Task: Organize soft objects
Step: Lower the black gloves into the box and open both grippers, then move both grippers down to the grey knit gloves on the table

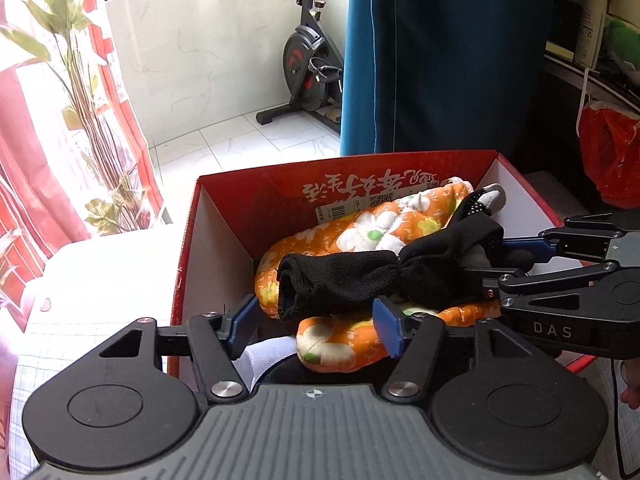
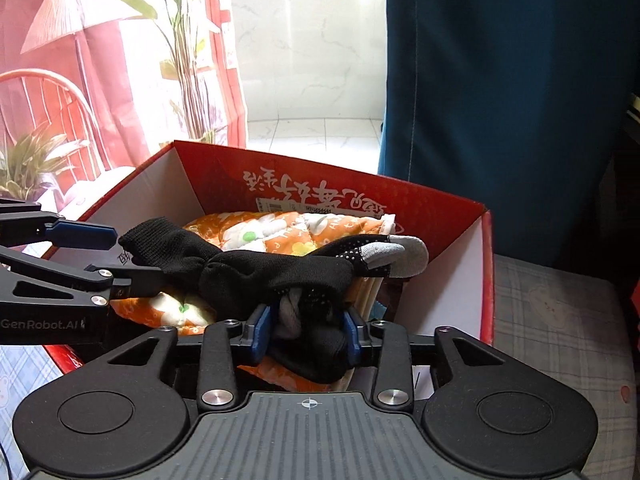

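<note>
My left wrist camera looks along my fingers from the red cardboard box's near edge, close in. My right wrist camera faces it from its right corner. Both share the box and black knit glove.

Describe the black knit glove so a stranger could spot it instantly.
Find the open red cardboard box. Orange floral quilted padding fills it, and the black knit glove lies twisted across that. It alone is black, with grey fingertips.
</note>
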`<action>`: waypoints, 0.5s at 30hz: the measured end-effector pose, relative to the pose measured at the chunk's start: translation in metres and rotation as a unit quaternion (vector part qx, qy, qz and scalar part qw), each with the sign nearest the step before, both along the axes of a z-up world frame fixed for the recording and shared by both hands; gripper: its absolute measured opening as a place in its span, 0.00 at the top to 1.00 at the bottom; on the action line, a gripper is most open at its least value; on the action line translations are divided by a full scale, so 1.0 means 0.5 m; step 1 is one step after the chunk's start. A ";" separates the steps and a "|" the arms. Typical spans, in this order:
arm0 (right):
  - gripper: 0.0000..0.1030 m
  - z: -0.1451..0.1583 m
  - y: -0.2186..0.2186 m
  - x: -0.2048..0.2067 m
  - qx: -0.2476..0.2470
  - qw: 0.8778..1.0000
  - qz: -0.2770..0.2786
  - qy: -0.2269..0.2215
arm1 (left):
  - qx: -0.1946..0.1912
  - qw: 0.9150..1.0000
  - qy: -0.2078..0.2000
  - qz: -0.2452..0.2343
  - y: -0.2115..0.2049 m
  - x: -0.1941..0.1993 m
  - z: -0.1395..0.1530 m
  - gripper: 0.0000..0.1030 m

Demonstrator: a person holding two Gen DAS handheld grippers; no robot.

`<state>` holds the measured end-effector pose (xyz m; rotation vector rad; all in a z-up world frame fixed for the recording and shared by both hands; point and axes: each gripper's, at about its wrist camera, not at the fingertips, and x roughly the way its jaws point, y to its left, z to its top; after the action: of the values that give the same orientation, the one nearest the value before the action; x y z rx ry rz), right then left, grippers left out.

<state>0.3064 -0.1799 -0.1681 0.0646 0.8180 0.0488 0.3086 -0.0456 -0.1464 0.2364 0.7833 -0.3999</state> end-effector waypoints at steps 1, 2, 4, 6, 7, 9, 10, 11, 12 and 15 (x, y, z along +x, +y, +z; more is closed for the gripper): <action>0.54 0.004 -0.003 -0.010 0.002 1.000 -0.004 -0.011 | -0.007 1.000 -0.005 0.001 0.005 -0.007 0.005 0.27; 0.49 0.010 -0.006 -0.027 0.007 1.000 -0.008 -0.030 | -0.019 1.000 -0.011 0.002 0.011 -0.017 0.009 0.19; 0.37 0.020 -0.014 -0.056 0.022 0.998 -0.015 -0.060 | -0.053 0.998 -0.022 0.013 0.023 -0.032 0.016 0.03; 0.34 0.028 -0.023 -0.083 0.034 0.996 -0.021 -0.084 | -0.077 0.996 -0.036 0.023 0.038 -0.052 0.025 0.00; 0.31 0.030 -0.026 -0.097 0.037 0.995 -0.024 -0.094 | -0.080 0.995 -0.044 0.025 0.039 -0.063 0.027 0.00; 0.30 0.034 -0.031 -0.127 0.043 0.991 -0.029 -0.119 | -0.074 0.995 -0.061 0.027 0.043 -0.086 0.030 0.00; 0.29 0.036 -0.032 -0.143 0.046 0.990 -0.029 -0.130 | -0.072 0.995 -0.071 0.026 0.047 -0.098 0.031 0.00; 0.28 0.038 -0.033 -0.159 0.049 0.989 -0.026 -0.140 | -0.072 0.994 -0.078 0.025 0.050 -0.110 0.032 0.00; 0.27 0.039 -0.033 -0.174 0.051 0.987 -0.024 -0.148 | -0.072 0.993 -0.085 0.025 0.055 -0.124 0.033 0.00; 0.22 0.040 -0.032 -0.224 0.050 0.984 -0.017 -0.170 | -0.072 0.992 -0.100 0.018 0.069 -0.168 0.035 0.00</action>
<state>0.1945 -0.1958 -0.1481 0.1608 0.4717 0.0660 0.2245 -0.0112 -0.1291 0.1246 0.5594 -0.3900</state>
